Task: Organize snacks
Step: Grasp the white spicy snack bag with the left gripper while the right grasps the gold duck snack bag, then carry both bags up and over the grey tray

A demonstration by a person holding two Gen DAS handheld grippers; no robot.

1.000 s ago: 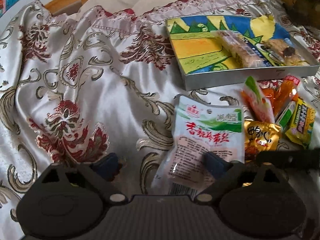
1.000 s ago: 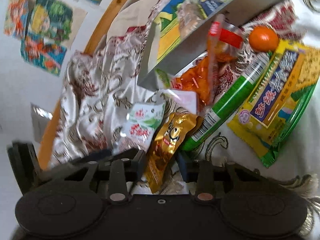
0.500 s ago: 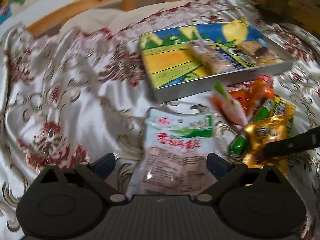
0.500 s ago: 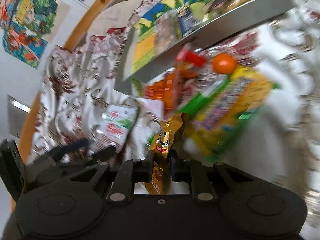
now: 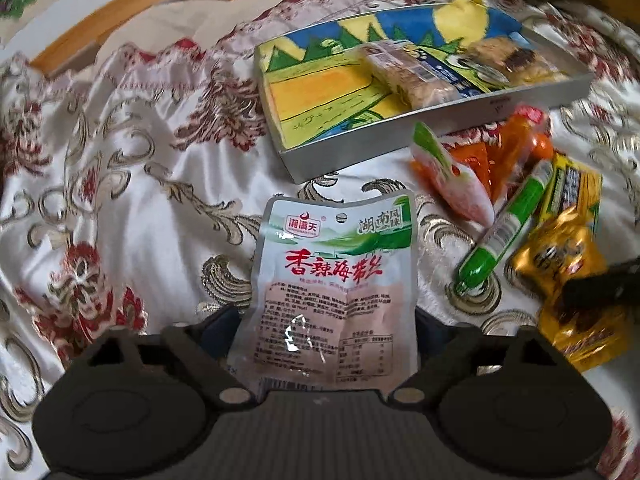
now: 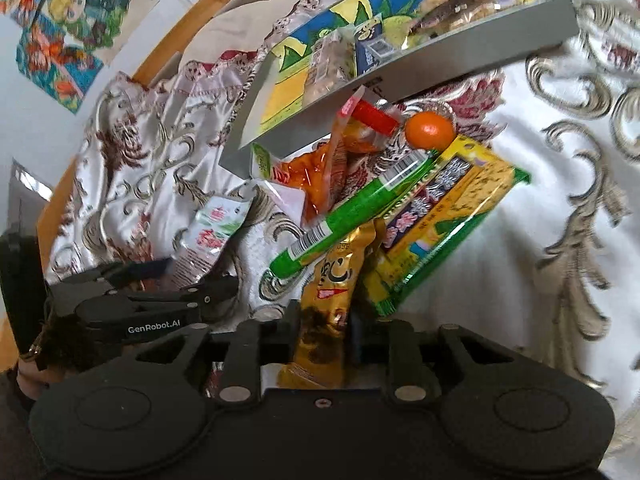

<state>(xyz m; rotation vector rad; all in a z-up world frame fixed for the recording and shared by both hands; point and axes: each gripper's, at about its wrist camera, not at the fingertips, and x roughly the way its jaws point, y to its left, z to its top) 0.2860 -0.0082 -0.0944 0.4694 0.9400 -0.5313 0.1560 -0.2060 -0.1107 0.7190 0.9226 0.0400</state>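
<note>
The left hand-held gripper point(image 5: 326, 316) has just closed onto the white snack bag point(image 5: 334, 280), while the right hand-held gripper point(image 6: 322, 332) pinches the gold packet point(image 6: 328, 312), so both look ready for the tray point(image 5: 420, 120) ahead.

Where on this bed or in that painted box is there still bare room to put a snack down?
The painted box is bare at its left end, beside the wrapped cake; its right end is filled. The bedspread left of the white seaweed packet is bare. Crowded: the snack pile in front of the box.
</note>
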